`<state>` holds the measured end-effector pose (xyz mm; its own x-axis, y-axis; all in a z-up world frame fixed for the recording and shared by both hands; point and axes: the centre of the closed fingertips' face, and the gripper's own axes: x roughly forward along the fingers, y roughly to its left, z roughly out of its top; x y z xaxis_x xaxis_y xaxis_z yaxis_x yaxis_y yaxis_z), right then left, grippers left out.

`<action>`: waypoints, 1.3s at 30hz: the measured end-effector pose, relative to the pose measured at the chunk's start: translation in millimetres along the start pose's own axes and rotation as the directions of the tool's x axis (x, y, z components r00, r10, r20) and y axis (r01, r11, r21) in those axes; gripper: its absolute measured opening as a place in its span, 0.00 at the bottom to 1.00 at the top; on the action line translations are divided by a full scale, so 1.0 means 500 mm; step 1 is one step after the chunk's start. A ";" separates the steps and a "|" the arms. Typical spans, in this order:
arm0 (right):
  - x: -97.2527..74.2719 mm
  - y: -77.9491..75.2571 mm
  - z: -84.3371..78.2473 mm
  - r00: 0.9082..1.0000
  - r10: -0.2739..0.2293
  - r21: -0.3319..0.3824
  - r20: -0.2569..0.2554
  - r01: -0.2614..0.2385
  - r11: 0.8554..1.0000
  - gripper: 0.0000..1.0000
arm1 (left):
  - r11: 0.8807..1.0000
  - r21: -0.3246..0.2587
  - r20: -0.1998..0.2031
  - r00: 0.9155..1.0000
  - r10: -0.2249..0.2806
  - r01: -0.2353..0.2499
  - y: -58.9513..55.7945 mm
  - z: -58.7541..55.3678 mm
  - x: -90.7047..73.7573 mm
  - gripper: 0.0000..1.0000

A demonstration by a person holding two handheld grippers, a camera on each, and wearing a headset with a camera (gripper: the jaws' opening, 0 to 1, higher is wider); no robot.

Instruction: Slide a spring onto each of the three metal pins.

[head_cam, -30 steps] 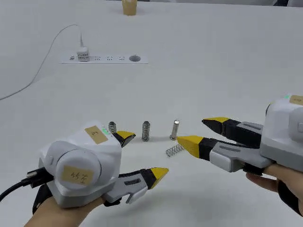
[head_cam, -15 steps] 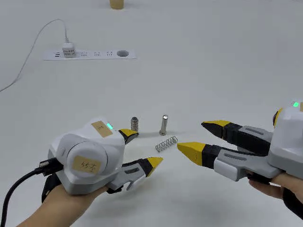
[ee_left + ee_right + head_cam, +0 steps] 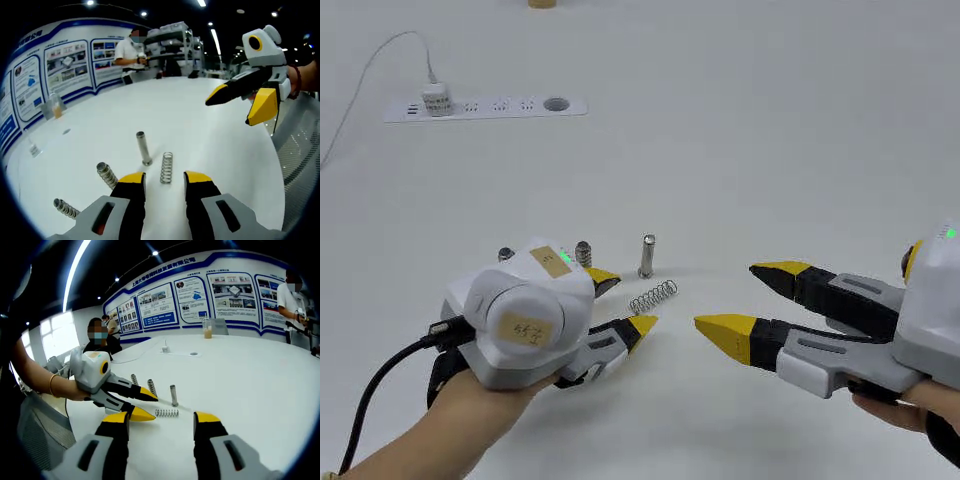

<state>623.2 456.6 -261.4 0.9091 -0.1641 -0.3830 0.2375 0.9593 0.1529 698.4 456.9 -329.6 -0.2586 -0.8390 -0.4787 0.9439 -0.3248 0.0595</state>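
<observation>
Three metal pins stand in a row on the white table. Two wear springs: one (image 3: 584, 253) (image 3: 106, 174) (image 3: 151, 387) in the middle, one (image 3: 505, 254) (image 3: 65, 207) (image 3: 134, 379) on the left, half hidden behind my left gripper. The right pin (image 3: 647, 256) (image 3: 142, 147) (image 3: 173, 395) is bare. A loose spring (image 3: 653, 297) (image 3: 166, 167) (image 3: 166, 413) lies flat near its foot. My left gripper (image 3: 622, 300) (image 3: 164, 177) (image 3: 147, 406) is open, its tips just short of the spring. My right gripper (image 3: 728, 295) (image 3: 161, 418) (image 3: 250, 95) is open and empty, a short way right of the spring.
A white power strip (image 3: 485, 105) with a plugged charger (image 3: 436, 100) and its cable lies at the far left. A small cup (image 3: 542, 3) (image 3: 208, 331) stands at the far edge. People stand and sit in the background beyond the table.
The head camera has shifted. My left gripper has closed in on the loose spring. The right gripper has drawn back from it. The spring still lies on the table.
</observation>
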 end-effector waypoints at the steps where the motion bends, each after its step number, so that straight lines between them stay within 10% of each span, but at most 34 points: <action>1: -0.001 -0.001 0.000 1.000 -0.002 -0.001 -0.001 0.002 1.000 0.53 | 1.000 0.000 0.000 1.000 0.000 0.000 0.000 0.000 0.001 0.30; 39: -0.008 -0.035 -0.009 0.998 -0.065 0.065 -0.015 0.065 0.996 0.48 | 0.993 0.099 -0.066 0.996 -0.057 0.063 -0.017 -0.024 0.015 0.10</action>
<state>614.0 441.2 -266.5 0.8865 -0.2221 -0.4060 0.3181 0.9296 0.1861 690.9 458.5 -344.2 -0.2980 -0.7887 -0.5377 0.9008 -0.4188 0.1151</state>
